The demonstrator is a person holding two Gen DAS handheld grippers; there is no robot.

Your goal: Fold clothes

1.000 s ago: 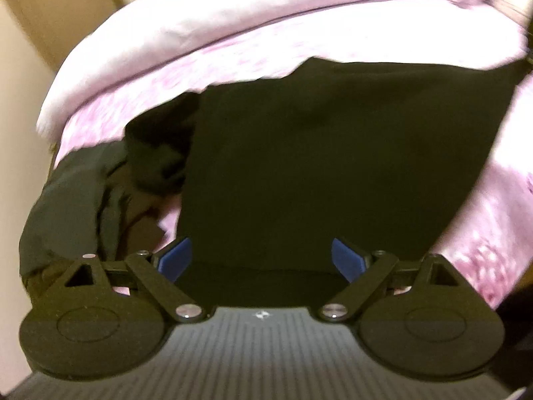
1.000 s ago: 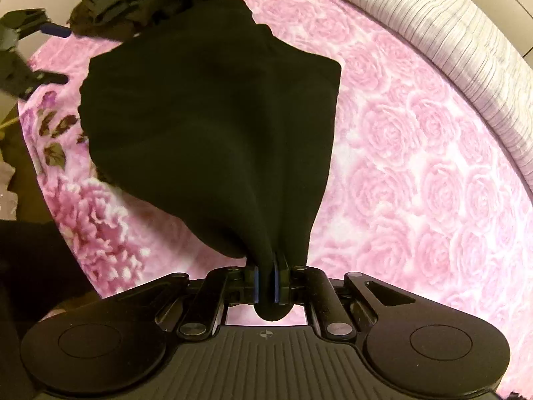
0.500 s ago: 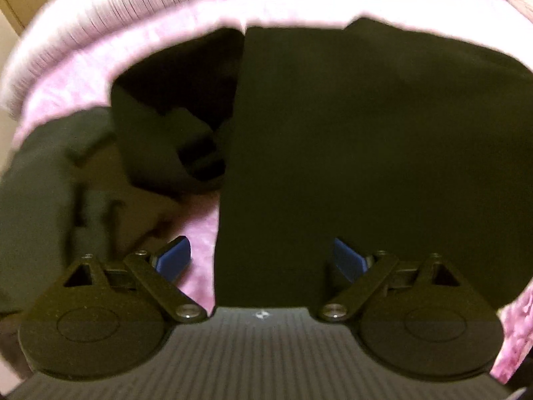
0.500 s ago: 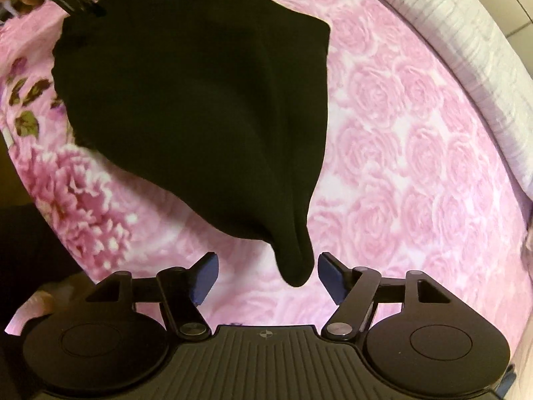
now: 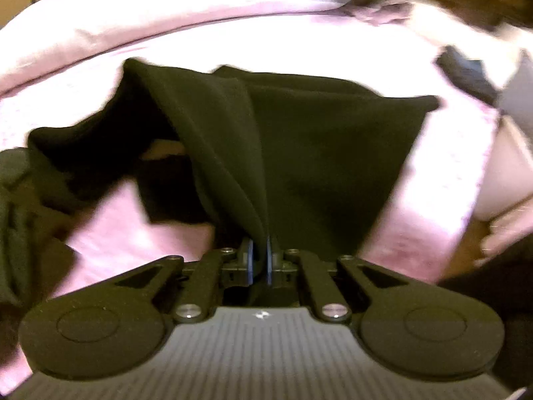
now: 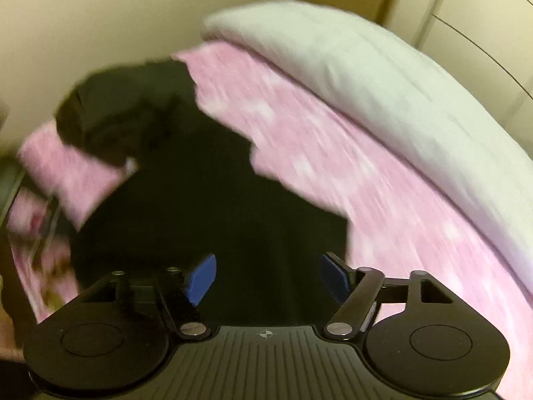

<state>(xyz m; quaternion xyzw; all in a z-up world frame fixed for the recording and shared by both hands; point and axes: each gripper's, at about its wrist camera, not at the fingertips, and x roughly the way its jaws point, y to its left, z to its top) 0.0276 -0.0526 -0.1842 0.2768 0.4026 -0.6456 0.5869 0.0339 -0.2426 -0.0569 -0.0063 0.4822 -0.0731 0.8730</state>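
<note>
A black garment (image 5: 316,153) lies on the pink floral bedspread (image 5: 140,233). My left gripper (image 5: 260,260) is shut on its near edge, and the cloth rises in a fold from the blue pads. In the right wrist view the same black garment (image 6: 213,200) spreads below my right gripper (image 6: 266,276), which is open and empty, with blue pads (image 6: 201,276) wide apart just above the cloth. This view is blurred by motion.
More dark clothes (image 5: 20,226) are heaped at the left of the bed. A pale folded duvet (image 6: 383,76) runs along the far side of the bed. A cream wall (image 6: 100,16) and cupboard doors (image 6: 483,16) stand behind.
My left gripper closed on the garment's edge and lifted a fold. My right gripper let go of the cloth, opened, and swung to face the garment's other end.
</note>
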